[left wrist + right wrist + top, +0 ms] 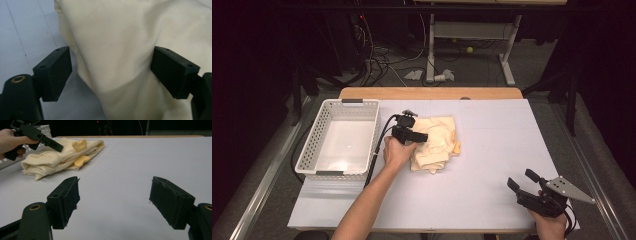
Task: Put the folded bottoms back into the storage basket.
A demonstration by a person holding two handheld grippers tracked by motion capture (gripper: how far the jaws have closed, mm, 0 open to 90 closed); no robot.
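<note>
Left gripper (421, 136) on the cloth (437, 142), fingers (53, 72) spread astride a fold, right gripper (524, 181) gaping idle toward five o'clock.

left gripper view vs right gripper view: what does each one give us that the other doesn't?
Left gripper view alone: close-up of the left gripper, jaws open with a bulge of the cream cloth between them.

Right gripper view alone: the right gripper open over bare table, the hand holding the left gripper, a corner of the white basket, and the cloth's darker yellow parts.

Both: the cream cloth on the white table.
</note>
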